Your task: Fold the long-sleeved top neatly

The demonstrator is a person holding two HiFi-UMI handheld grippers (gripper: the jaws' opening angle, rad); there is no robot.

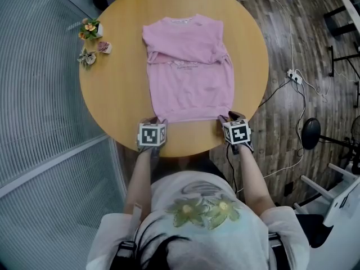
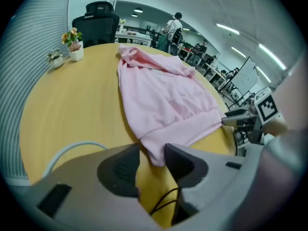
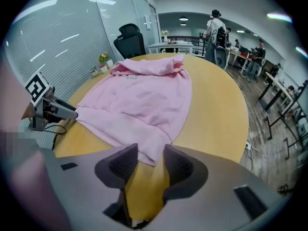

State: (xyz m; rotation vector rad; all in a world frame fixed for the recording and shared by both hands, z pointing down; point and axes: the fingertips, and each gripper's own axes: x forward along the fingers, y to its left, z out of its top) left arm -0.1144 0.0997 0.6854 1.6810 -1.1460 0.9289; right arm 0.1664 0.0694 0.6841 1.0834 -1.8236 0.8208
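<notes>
Table [image 1: 118,94] holds pink top [image 1: 188,83], hem near its edge, wood open around.

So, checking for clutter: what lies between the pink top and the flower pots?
Nothing: bare tabletop separates top from flower pots, seen in head view.

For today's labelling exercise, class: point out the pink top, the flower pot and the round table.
pink top [image 1: 188,77], head view, middle of its front.
flower pot [image 1: 91,28], head view, its blossoms.
round table [image 1: 118,94], head view, bare wood left of the top.
</notes>
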